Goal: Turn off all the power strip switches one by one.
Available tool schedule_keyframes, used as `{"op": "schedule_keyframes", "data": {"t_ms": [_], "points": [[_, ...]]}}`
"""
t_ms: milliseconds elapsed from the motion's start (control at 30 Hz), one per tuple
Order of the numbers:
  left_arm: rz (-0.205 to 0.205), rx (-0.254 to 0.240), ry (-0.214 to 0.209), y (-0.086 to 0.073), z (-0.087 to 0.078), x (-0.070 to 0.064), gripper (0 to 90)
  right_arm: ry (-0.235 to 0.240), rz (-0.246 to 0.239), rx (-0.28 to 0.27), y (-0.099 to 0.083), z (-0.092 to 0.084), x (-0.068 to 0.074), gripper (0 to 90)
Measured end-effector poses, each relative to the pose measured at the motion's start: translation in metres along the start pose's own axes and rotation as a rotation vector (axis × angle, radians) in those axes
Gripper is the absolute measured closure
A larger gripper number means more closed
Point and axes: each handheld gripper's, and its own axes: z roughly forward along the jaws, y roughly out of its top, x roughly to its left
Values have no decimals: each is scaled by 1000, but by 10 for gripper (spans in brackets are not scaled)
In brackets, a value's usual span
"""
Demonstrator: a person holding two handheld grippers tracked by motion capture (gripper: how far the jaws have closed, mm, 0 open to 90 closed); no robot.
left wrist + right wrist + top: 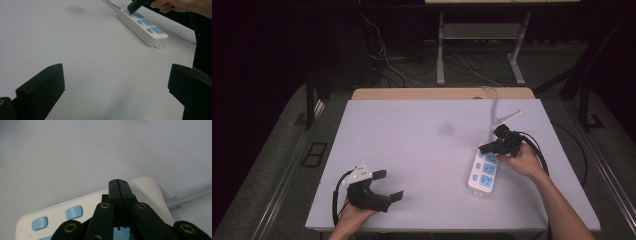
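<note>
1. Seeing the table (412, 150) first: we have the power strip (482, 172) lying at its right side.
2. Our right gripper (484, 148), jaws clenched, tips on the strip's far end.
3. Our left gripper (392, 185), released, near-left, empty.

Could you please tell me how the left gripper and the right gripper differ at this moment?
The left gripper has its jaws wide apart with nothing between them; the right gripper is shut. The left gripper rests near the table's front edge, away from the power strip, while the right gripper's tip is over the strip's cable end. Both are black and hand-held.
</note>
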Motion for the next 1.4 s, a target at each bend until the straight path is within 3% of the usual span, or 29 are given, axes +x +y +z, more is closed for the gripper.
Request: {"op": "schedule_keyframes", "data": {"t_ms": [267, 467, 667, 833, 933, 1400], "points": [[-1, 1, 0, 0, 0, -1, 0, -4, 7, -26, 0, -9, 2, 894], [1, 0, -1, 0, 0, -2, 0, -12, 37, -58, -3, -22, 4, 762], [1, -2, -4, 0, 1, -3, 0, -57, 81, -132, -8, -40, 10, 444], [2, -4, -6, 1, 1, -3, 0, -84, 103, -163, -13, -51, 17, 105], [0, -8, -8, 1, 1, -4, 0, -98, 102, -179, -17, -58, 22, 7], [-1, -13, -3, 1, 0, -4, 0, -33, 133, -259, -57, -73, 44, 1]]}}
